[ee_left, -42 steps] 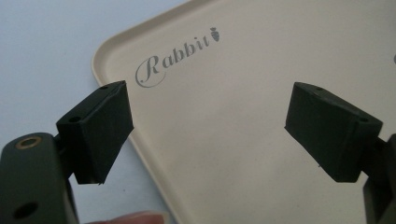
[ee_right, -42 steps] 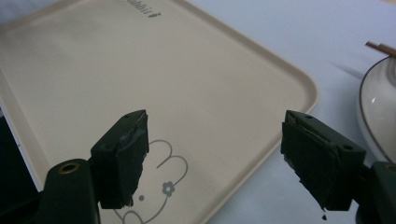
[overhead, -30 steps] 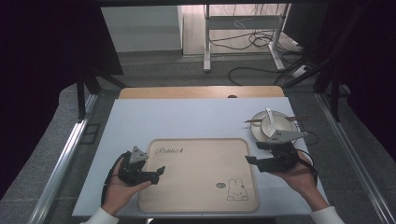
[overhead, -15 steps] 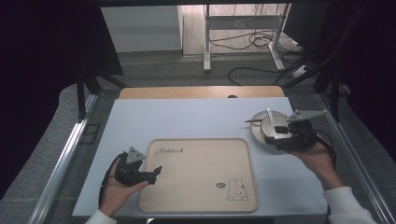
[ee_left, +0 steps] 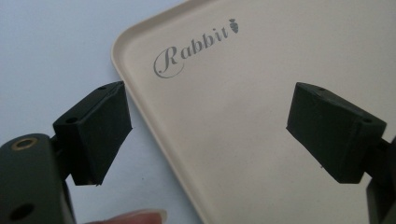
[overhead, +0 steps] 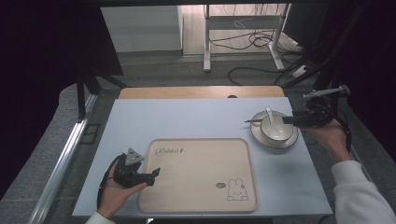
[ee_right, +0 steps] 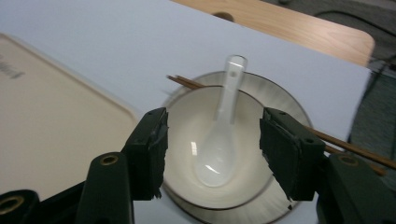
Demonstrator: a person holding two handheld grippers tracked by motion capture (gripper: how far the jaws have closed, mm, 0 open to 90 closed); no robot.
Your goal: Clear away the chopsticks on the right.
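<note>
A white bowl (overhead: pixel 276 129) sits upright on a grey-rimmed plate (overhead: pixel 261 137) at the right of the surface, just beside the tray (overhead: pixel 201 205). A white spoon (overhead: pixel 271 119) lies in the bowl, handle leaning on the far rim. Brown chopsticks (overhead: pixel 252 121) rest across the plate behind the bowl.

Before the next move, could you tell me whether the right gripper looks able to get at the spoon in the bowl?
Probably yes: the right gripper hovers open just before the bowl, the spoon lying uncovered between its jaws.

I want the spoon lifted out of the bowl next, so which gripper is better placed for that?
Right. The right gripper hovers open at the bowl, with the spoon between its jaws. The left gripper sits at the tray, far off.
</note>
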